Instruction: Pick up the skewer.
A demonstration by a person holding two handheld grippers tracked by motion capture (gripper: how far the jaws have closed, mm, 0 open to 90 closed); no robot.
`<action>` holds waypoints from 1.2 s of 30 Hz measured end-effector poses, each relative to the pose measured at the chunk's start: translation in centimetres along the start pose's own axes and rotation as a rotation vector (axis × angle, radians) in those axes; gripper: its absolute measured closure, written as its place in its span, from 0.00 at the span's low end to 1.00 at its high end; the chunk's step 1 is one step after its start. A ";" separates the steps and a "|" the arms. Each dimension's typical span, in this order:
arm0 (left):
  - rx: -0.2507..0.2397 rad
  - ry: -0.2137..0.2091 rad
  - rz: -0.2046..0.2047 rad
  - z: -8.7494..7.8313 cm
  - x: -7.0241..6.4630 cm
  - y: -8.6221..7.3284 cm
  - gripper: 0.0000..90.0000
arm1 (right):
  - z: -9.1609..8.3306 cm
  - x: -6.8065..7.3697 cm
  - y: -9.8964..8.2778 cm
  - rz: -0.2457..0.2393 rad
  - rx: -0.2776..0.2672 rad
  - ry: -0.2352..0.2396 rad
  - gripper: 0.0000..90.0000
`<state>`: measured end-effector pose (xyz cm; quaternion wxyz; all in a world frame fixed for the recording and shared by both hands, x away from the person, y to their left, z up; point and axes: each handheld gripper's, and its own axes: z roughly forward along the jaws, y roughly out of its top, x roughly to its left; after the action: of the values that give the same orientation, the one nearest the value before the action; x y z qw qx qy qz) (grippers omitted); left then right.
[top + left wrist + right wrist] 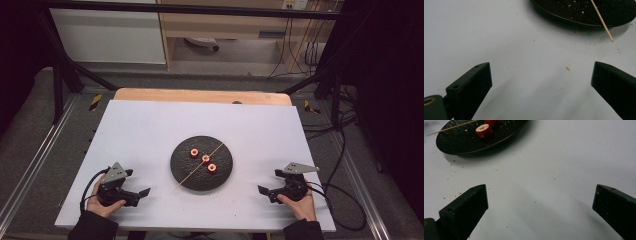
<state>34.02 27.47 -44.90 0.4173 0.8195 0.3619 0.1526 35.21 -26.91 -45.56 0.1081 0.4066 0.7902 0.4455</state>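
A black round plate (182, 161) sits in the middle of the white table top (150, 125). On it lie three red ring-shaped slices (205, 159) in a diagonal row, and a thin wooden skewer (192, 173) crosses the plate and sticks out over its near-left rim. My left gripper (137, 182) rests near the front left, open and empty, aimed toward the plate (574, 10) and the skewer tip (607, 33). My right gripper (269, 181) rests at the front right, open and empty, facing the plate (461, 142) with a red slice (484, 130) on it.
Small crumbs are scattered on the white surface around the plate. A wooden table edge (200, 95) shows behind the white top. Black frame bars (65, 70) and cables (335, 165) lie along the sides, and a white cabinet (110, 35) stands beyond.
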 end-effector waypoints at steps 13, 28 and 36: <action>0.006 -0.009 0.012 0.0 -0.6 0.7 0.03 | 0.0 0.0 0.0 0.008 0.008 -0.003 0.01; 0.010 0.006 0.022 -0.1 -2.0 2.5 0.03 | 0.2 0.0 0.0 0.005 0.014 -0.008 0.01; 0.018 0.019 0.030 0.1 -3.1 3.9 0.03 | 0.2 0.1 0.0 0.010 0.017 -0.005 0.00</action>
<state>33.78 23.65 -41.70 0.4039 0.8272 0.3548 0.1635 35.28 -26.75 -45.67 0.1044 0.4127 0.7916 0.4383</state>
